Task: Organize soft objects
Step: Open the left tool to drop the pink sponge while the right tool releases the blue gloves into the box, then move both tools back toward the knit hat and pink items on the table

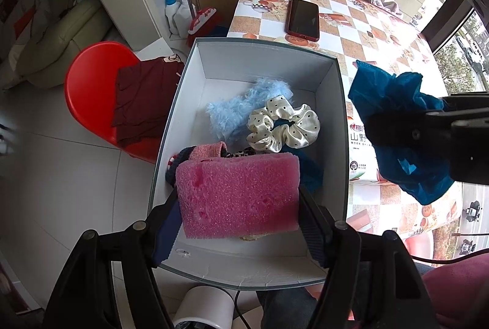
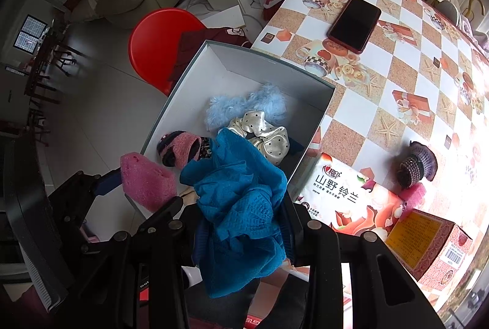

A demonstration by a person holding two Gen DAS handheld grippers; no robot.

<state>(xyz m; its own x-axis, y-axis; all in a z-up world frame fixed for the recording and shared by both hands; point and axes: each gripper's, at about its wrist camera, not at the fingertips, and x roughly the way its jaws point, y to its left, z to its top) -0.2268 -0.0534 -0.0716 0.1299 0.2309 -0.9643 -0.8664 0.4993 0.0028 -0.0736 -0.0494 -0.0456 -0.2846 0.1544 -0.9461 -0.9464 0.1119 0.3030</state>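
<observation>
I am pointing both claws steeply downward: my left gripper point(image 1: 238, 225) is clamping something wide, my right gripper point(image 2: 241, 225) is pinching something narrower.
</observation>
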